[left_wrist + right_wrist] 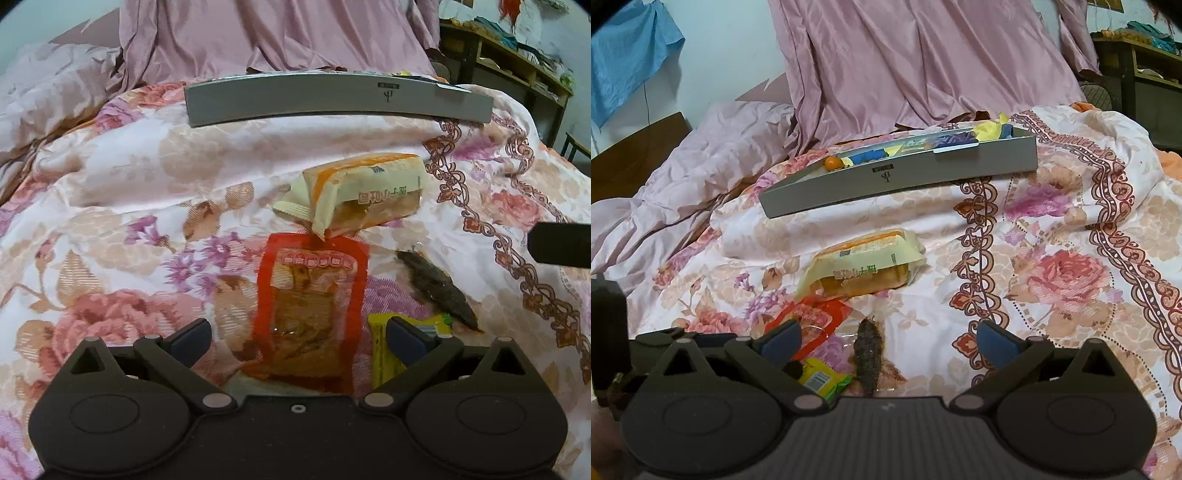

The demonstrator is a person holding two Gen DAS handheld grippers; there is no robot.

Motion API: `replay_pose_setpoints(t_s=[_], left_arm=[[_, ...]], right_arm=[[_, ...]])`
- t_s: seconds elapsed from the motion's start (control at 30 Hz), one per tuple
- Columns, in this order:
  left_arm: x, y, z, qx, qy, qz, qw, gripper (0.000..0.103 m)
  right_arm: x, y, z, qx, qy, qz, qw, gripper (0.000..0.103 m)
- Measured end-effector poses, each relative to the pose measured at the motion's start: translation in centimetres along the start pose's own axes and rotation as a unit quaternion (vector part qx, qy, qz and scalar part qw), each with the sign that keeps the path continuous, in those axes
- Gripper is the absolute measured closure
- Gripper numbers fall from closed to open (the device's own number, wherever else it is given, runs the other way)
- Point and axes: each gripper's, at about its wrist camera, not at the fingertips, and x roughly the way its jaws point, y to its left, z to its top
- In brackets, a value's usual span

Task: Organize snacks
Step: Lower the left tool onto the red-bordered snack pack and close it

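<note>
- Four loose snacks on the floral bedspread, grouped close together in front of both grippers.
- Red pouch: flat, long axis toward the camera, directly between the fingers of the left gripper; far end tucked just under the cream packet.
- Cream-and-orange packet: bulky, lying across, beyond the red pouch and nearer the box; overlaps the pouch tip.
- Dark dried-fish packet: clear wrap, slim, lengthwise, just right of the red pouch.
- Yellow-green packet: small, beside the fish packet, partly hidden behind a left-gripper finger in the left wrist view.
- Grey box: shallow, open-topped, further back on the bedspread, well apart from the loose group; already contains blue and yellow wrappers and one small orange item. Judged to be the collection point, hence open side up and long wall facing the grippers.
- Left gripper: jaws spread wide, nothing gripped; straddling the red pouch, probably lined up for a pickup.
- Right gripper: jaws spread wide, nothing gripped; fish packet lies between the fingers, nearer the left one.
- Soft, uneven bedding: thin pouches lie flush, so a low, flat approach is likely needed.
- Pink curtain behind the bed; wooden shelves to the right.
</note>
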Motion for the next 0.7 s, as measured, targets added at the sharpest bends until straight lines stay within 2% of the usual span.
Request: replay_pose_setpoints(t_s=[0.33, 0.43, 0.5, 0.53, 0.7], left_arm=[[1.1, 0.6, 0.2, -0.022, 0.001, -0.013, 0.9997, 0.004], [1.2, 0.6, 0.2, -0.020, -0.002, -0.010, 0.9998, 0.009], [1.2, 0.8, 0.3, -0.019, 0.002, 0.001, 0.9998, 0.021], [1.2, 0.9, 0.3, -0.018, 0.004, 0.000, 0.9998, 0.021], [1.3, -0.6, -0.1, 0.031, 0.006, 0.003, 0.9995, 0.021]], right_arm=[[0.3, 0.0, -0.1, -0.001, 0.005, -0.002, 1.000, 0.000], [0.3, 0.0, -0.1, 0.001, 0.004, -0.003, 1.000, 0.000], [0.3, -0.1, -0.1, 0.002, 0.004, -0.004, 1.000, 0.000], [0.2, -0.1, -0.1, 0.002, 0.004, -0.004, 1.000, 0.000], [0.3, -0.1, -0.2, -0.001, 0.007, -0.002, 1.000, 0.000]])
